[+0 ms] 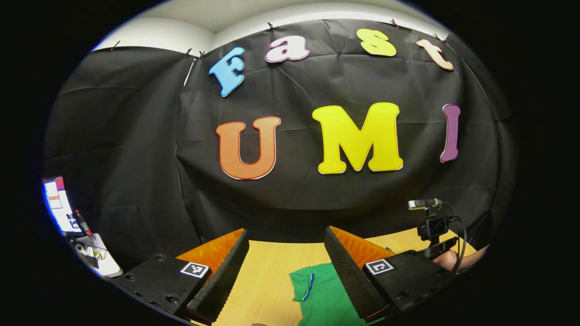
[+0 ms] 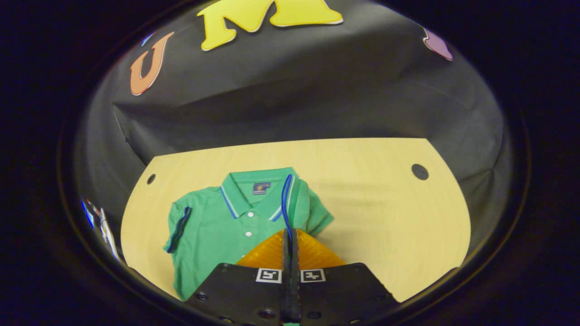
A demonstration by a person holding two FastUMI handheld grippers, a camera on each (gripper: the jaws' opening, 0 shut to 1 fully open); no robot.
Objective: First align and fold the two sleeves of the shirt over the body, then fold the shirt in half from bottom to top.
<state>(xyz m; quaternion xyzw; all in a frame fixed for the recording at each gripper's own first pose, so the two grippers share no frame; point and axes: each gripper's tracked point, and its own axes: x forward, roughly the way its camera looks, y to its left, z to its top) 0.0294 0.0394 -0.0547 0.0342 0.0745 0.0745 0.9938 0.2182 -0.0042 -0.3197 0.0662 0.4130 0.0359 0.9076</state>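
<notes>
The right tool (image 2: pixel 290 237) is seen with its fingers pressed together on the blue-trimmed cuff of one sleeve (image 2: pixel 287 203), which is lifted and drawn in over the chest of the green polo shirt (image 2: pixel 217 235); the pinch appears to be on the cuff edge, though the cloth between the pads is largely hidden by the tool itself. The left tool (image 1: pixel 286 267) is held spread wide and raised, pinching nothing, above a corner of the same shirt and the pale wooden bench (image 1: pixel 267 271). The step in hand is judged to be the first sleeve fold. It would be done well if the cuff were carried straight across and laid flat, its trimmed edge kept parallel to the button placket (image 2: pixel 247 224), and released only once the cloth is settled on the body. The other sleeve (image 2: pixel 179 228) is seen lying out flat at the far side, its cuff near the bench edge and not yet folded. The shirt is placed toward one side of the bench, collar (image 2: pixel 256 192) toward the black booth wall (image 2: pixel 317 104); broad open board is left beside the held sleeve, while room is tighter beyond the flat sleeve.
</notes>
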